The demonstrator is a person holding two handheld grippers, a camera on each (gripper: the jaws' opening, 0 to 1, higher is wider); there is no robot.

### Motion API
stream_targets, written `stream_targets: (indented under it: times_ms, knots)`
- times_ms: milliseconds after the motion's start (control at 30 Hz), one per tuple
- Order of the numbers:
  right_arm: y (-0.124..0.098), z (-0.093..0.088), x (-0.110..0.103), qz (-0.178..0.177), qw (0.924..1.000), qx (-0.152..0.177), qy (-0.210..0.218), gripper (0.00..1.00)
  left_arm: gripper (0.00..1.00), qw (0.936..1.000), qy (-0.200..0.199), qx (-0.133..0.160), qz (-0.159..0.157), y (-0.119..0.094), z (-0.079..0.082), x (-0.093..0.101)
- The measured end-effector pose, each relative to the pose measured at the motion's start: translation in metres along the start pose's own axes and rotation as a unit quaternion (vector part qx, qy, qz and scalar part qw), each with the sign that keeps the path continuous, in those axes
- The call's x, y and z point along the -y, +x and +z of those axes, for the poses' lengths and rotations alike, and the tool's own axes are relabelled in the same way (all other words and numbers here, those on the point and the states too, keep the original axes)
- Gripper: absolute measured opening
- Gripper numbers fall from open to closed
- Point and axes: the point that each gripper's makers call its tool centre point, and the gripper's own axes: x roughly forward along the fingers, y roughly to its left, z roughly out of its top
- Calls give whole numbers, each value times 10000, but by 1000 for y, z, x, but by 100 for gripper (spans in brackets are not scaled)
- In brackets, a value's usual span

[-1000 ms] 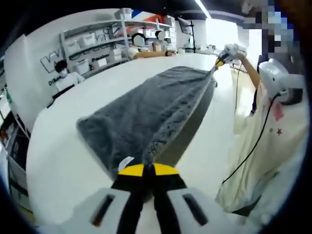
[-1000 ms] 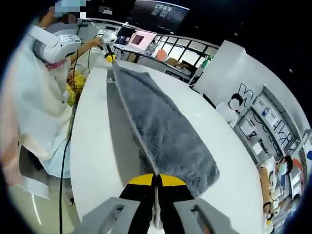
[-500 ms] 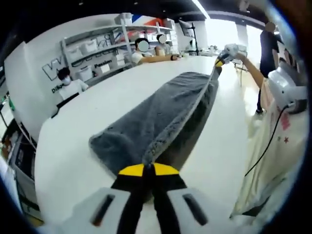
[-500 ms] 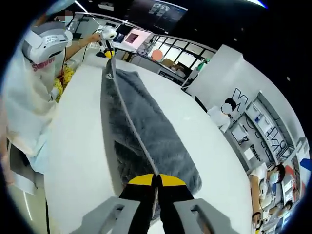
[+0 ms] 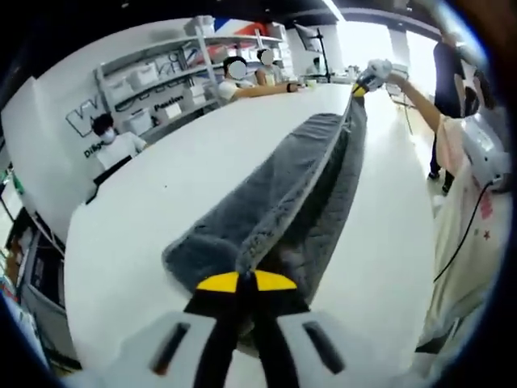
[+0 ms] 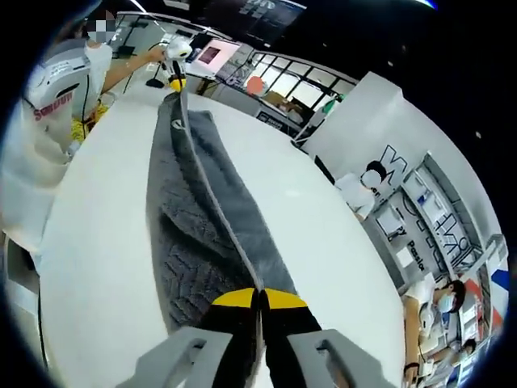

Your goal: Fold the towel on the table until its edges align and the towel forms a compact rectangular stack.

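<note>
A long grey towel (image 5: pixel 279 202) lies stretched along the white table (image 5: pixel 161 186), its near long edge lifted and pulled taut between both grippers. My left gripper (image 5: pixel 246 283) is shut on one corner of that edge. At the far end of the left gripper view, the right gripper (image 5: pixel 361 83) holds the other corner. In the right gripper view my right gripper (image 6: pixel 259 299) is shut on the towel (image 6: pixel 202 202) edge, and the left gripper (image 6: pixel 173 69) pinches the far corner. The lifted edge hangs over the towel's middle, with cloth draped down on both sides.
The person (image 5: pixel 477 194) holding the grippers stands at the table's side. Several other people (image 5: pixel 113 141) sit beyond the far table edge by shelves (image 5: pixel 153 81) of white bins. Bare table (image 6: pixel 89 242) spreads on both sides of the towel.
Both grippers have carried the raised towel edge across from the person's side toward the far side. The towel now looks narrower, with its underside layer showing beneath the lifted edge.
</note>
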Motion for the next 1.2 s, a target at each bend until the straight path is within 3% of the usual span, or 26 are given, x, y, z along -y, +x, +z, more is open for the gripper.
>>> stream_targets:
  times_ms: [233,600,900,1200]
  knots:
    - [17,2,28,-128,9999,-46,86,2,6,10000,61,20,41,9,17,-17]
    - [37,6,54,-244,9995,-89,177,2,6,9999,-107,16,6,28,23,-42]
    - [60,4,57,-142,9992,-342,141,3,6,9990,-356,-204,-193,49,12,-54]
    - [77,-7,59,-121,9987,-370,344,3,7,9984,-463,-232,-240,61,13,-63]
